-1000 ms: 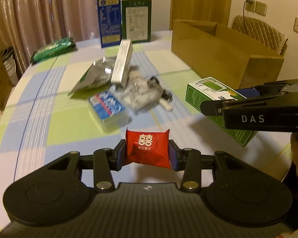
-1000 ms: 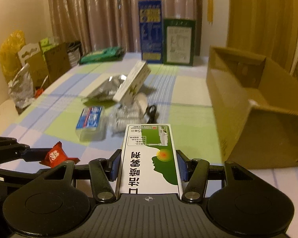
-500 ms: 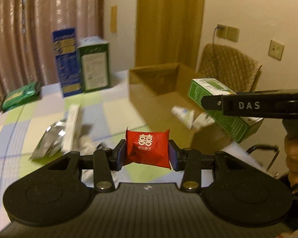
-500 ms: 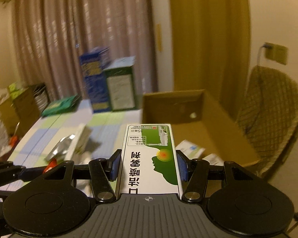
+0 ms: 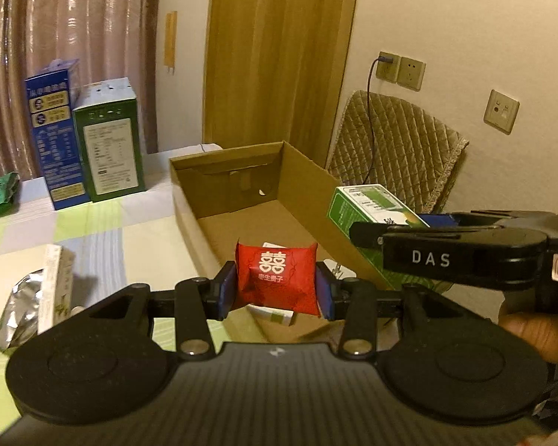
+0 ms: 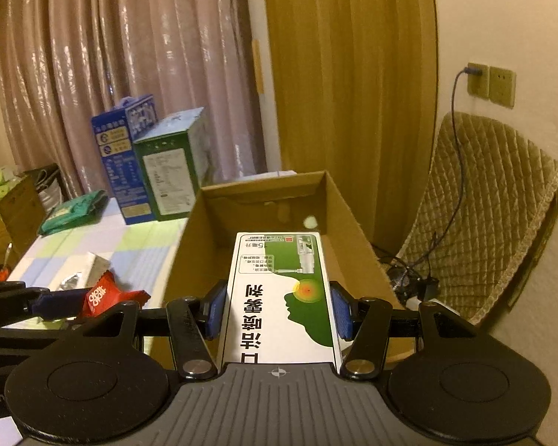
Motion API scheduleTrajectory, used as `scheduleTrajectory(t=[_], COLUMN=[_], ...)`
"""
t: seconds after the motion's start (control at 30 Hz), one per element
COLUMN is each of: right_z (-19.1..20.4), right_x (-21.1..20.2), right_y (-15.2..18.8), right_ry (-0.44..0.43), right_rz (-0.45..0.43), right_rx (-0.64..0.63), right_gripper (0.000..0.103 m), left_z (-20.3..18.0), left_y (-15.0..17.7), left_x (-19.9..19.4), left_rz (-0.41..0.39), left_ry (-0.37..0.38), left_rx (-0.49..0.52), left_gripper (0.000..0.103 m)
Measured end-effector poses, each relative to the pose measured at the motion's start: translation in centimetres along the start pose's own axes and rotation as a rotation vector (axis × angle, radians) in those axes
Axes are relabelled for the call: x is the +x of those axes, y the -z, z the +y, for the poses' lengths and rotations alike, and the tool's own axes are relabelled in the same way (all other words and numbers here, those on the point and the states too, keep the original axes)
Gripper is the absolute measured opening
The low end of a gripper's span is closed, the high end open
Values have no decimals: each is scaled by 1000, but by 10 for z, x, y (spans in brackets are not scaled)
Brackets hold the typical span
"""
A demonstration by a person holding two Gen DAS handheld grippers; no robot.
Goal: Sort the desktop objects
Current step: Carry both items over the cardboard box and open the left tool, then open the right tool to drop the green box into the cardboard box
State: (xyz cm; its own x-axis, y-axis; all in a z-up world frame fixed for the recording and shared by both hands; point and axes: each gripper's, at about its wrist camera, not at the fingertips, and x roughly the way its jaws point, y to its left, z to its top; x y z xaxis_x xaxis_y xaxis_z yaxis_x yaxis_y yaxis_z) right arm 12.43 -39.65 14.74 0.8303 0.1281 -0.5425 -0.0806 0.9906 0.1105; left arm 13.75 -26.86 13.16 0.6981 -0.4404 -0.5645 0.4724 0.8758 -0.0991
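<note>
My left gripper [image 5: 276,289] is shut on a red candy packet [image 5: 276,278] and holds it over the near end of the open cardboard box [image 5: 189,200]. My right gripper [image 6: 279,310] is shut on a green and white medicine box [image 6: 281,297], held above the same cardboard box [image 6: 189,245]. The medicine box also shows at the right of the left wrist view [image 5: 364,204]. The red packet shows at the left of the right wrist view [image 6: 100,297]. A small white box [image 5: 275,314] lies inside the cardboard box under the packet.
A blue carton [image 5: 54,133] and a green carton [image 5: 109,141] stand at the table's back. A foil pouch [image 5: 18,308] and a white box [image 5: 57,286] lie on the checked tablecloth at left. A quilted chair [image 5: 398,148] stands behind the cardboard box.
Both grippers have swung from the table's middle to the cardboard box, still holding their items. They now hover over the box's opening.
</note>
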Motion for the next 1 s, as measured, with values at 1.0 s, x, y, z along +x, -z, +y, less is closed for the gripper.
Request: scheduleTrajectory(t=[1.0], right_z=[-23], right_x=[52], right_y=[-4], right_ry=[-8], right_rz=[41], right_rx=[40], right_gripper=[53], left_z=[47], left_y=[15], left_x=[29], left_rz=[-2], left_ry=[-52], left_rx=[-78], left_gripper=[60])
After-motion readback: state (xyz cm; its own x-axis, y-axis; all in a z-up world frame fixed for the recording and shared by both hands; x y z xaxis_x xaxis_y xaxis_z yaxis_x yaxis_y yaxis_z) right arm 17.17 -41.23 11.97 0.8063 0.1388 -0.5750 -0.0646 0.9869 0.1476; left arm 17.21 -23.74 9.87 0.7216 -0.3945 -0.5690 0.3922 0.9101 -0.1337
